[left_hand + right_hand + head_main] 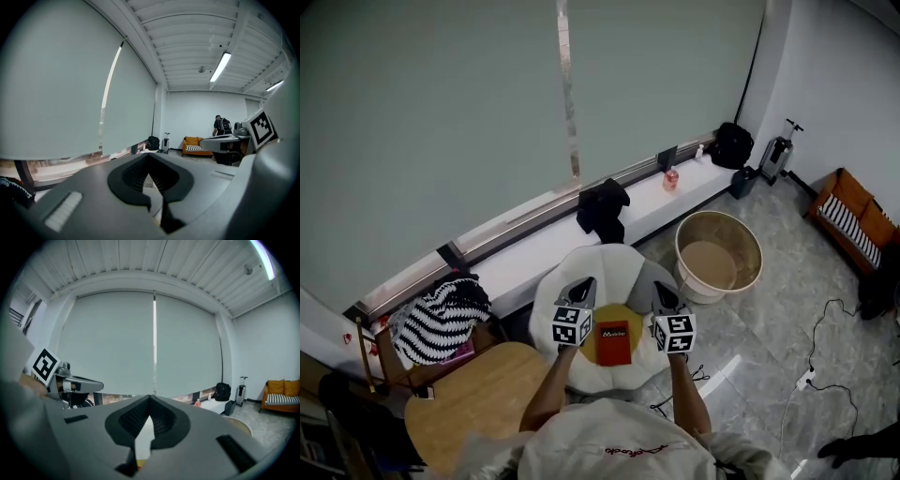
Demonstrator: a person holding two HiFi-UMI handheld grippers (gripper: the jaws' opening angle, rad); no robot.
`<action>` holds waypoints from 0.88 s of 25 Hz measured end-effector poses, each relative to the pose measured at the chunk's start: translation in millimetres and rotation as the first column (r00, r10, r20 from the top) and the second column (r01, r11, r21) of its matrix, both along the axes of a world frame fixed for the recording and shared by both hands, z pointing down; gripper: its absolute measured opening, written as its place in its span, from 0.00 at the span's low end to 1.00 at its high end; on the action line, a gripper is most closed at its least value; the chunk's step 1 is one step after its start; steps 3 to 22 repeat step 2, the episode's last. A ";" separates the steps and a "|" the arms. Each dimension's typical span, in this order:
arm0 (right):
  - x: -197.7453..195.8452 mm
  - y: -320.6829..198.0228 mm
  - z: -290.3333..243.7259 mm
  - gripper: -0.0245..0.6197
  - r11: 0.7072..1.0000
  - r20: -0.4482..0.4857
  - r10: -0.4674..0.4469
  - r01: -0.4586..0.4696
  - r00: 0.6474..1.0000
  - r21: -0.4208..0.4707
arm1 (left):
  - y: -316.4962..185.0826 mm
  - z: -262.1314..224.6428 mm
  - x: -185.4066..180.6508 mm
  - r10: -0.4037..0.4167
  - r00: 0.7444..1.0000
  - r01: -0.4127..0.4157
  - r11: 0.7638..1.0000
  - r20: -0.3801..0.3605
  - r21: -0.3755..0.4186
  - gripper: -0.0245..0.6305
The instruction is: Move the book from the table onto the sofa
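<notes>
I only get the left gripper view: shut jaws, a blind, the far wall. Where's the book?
Observer: The red book lies flat on a yellow pad on a white seat, between the left gripper and the right gripper.
Operator: Is the right one holding anything?
Observer: No, its jaws are shut with nothing between them.
Operator: And the table?
Observer: The wooden table stands off to the left of the seat, and the book isn't on it.

cover details of book [614, 343] too small
</notes>
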State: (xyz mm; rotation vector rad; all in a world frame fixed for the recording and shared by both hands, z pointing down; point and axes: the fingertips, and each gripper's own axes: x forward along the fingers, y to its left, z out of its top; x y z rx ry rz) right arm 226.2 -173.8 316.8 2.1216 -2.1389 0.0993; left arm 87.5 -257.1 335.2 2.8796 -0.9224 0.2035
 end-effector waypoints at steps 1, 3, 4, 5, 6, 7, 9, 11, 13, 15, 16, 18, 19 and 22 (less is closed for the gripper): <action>-0.7 0.0 0.7 0.05 1.000 0.000 0.002 -0.002 1.000 0.000 | -0.1 1.4 -1.5 -0.001 1.000 0.001 1.000 0.002 0.000 0.05; -1.4 0.1 1.4 0.05 1.000 0.001 0.003 -0.003 1.000 0.000 | -0.1 2.9 -3.0 -0.001 1.000 0.001 1.000 0.003 -0.001 0.05; -1.4 0.1 1.4 0.05 1.000 0.001 0.003 -0.003 1.000 0.000 | -0.1 2.9 -3.0 -0.001 1.000 0.001 1.000 0.003 -0.001 0.05; -1.4 0.1 1.4 0.05 1.000 0.001 0.003 -0.003 1.000 0.000 | -0.1 2.9 -3.0 -0.001 1.000 0.001 1.000 0.003 -0.001 0.05; -1.4 0.1 1.4 0.05 1.000 0.001 0.003 -0.003 1.000 0.000 | -0.1 2.9 -3.0 -0.001 1.000 0.001 1.000 0.003 -0.001 0.05; -1.4 0.1 1.4 0.05 1.000 0.001 0.003 -0.003 1.000 0.000 | -0.1 2.9 -3.0 -0.001 1.000 0.001 1.000 0.003 -0.001 0.05; -1.4 0.1 1.4 0.05 1.000 0.001 0.003 -0.003 1.000 0.000 | -0.1 2.9 -3.0 -0.001 1.000 0.001 1.000 0.003 -0.001 0.05; -1.4 0.1 1.4 0.05 1.000 0.001 0.003 -0.003 1.000 0.000 | -0.1 2.9 -3.0 -0.001 1.000 0.001 1.000 0.003 -0.001 0.05; -1.4 0.1 1.4 0.05 1.000 0.001 0.003 -0.003 1.000 0.000 | -0.1 2.9 -3.0 -0.001 1.000 0.001 1.000 0.003 -0.001 0.05; -1.4 0.1 1.4 0.05 1.000 0.001 0.003 -0.003 1.000 0.000 | -0.1 2.9 -3.0 -0.001 1.000 0.001 1.000 0.003 -0.001 0.05; -1.4 0.1 1.4 0.05 1.000 0.001 0.003 -0.003 1.000 0.000 | -0.1 2.9 -3.0 -0.001 1.000 0.001 1.000 0.003 -0.001 0.05; -1.4 0.1 1.4 0.05 1.000 0.001 0.003 -0.003 1.000 0.000 | -0.1 2.9 -3.0 -0.001 1.000 0.001 1.000 0.003 -0.001 0.05; -1.4 0.1 1.4 0.05 1.000 0.001 0.003 -0.003 1.000 0.000 | -0.1 2.9 -3.0 -0.001 1.000 0.001 1.000 0.003 -0.001 0.05; -1.4 0.1 1.4 0.05 1.000 0.001 0.003 -0.003 1.000 0.000 | -0.1 2.9 -3.0 -0.001 1.000 0.001 1.000 0.003 -0.001 0.05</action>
